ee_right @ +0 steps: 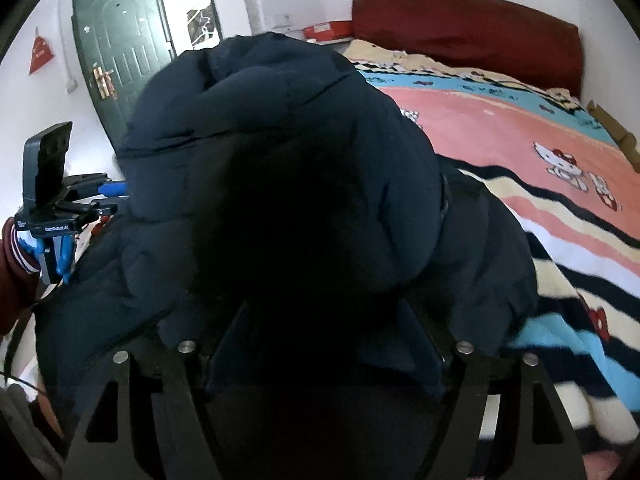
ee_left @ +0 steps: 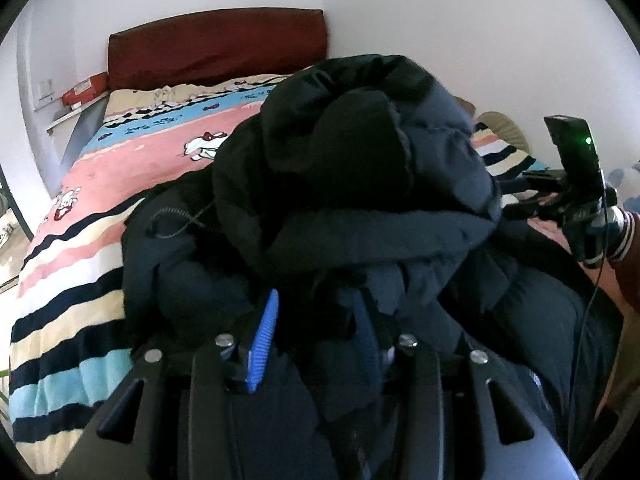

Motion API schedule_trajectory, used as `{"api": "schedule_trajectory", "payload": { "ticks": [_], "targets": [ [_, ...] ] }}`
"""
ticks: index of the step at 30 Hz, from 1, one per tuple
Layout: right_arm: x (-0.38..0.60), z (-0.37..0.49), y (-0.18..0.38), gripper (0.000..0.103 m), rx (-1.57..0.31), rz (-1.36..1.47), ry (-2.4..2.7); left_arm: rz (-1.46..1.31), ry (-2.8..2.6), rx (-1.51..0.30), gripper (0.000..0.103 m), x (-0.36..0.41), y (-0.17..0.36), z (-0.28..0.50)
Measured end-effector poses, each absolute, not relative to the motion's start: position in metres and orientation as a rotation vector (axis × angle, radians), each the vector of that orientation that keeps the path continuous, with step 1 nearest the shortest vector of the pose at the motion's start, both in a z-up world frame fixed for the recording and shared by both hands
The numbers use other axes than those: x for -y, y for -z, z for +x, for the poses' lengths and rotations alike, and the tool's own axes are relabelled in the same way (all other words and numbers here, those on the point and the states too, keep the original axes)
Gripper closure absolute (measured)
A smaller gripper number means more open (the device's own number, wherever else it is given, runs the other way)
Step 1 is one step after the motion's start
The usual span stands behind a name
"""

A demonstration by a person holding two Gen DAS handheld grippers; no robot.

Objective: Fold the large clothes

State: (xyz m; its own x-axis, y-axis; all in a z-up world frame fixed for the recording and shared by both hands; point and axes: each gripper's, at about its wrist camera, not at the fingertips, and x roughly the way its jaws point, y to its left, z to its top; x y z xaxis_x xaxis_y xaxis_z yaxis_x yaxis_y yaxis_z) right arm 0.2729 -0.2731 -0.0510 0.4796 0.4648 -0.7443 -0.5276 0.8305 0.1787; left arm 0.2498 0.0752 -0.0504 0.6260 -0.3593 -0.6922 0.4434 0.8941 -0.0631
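A bulky dark navy puffer jacket [ee_left: 360, 184] lies bunched in a heap on the bed, its hood folded over on top; it fills the right wrist view [ee_right: 304, 200] too. My left gripper [ee_left: 316, 320] is shut on a fold of the jacket, its blue-padded fingers [ee_left: 262, 340] sunk in the cloth. My right gripper [ee_right: 320, 320] is shut on the jacket's near edge, the cloth draped over its fingers. Each gripper shows in the other's view: the right one [ee_left: 520, 200] at the jacket's right side, the left one [ee_right: 108, 196] at its left side.
The bed has a striped pink, blue and cream cartoon-print cover [ee_left: 92, 216] and a dark red headboard [ee_left: 216, 44]. A red box [ee_left: 86, 88] sits on a shelf by the headboard. A dark green door [ee_right: 120, 64] stands left of the bed. White walls surround.
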Motion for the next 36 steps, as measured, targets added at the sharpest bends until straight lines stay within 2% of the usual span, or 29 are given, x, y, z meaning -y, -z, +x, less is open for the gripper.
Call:
{"api": "schedule_trajectory", "payload": {
  "ticks": [8,15,23,29,36],
  "targets": [
    [0.286,0.270,0.011,0.029,-0.854,-0.079,-0.571,-0.039,0.415,-0.756,0.065,-0.101,0.015,0.293],
    [0.277,0.350,-0.031,0.029,-0.773,-0.003,-0.487,-0.200,0.398,-0.733,0.065,-0.093,-0.012,0.383],
    [0.245,0.440,-0.035,0.029,-0.785,0.109,-0.432,-0.227,0.453,-0.802,0.065,-0.051,-0.018,0.468],
    [0.222,0.452,-0.019,0.029,-0.862,0.081,-0.433,-0.219,0.499,-0.827,0.065,-0.030,-0.010,0.460],
    [0.208,0.389,0.003,0.029,-0.954,-0.029,-0.499,-0.112,0.518,-0.898,0.065,-0.013,0.023,0.375]
  ]
}}
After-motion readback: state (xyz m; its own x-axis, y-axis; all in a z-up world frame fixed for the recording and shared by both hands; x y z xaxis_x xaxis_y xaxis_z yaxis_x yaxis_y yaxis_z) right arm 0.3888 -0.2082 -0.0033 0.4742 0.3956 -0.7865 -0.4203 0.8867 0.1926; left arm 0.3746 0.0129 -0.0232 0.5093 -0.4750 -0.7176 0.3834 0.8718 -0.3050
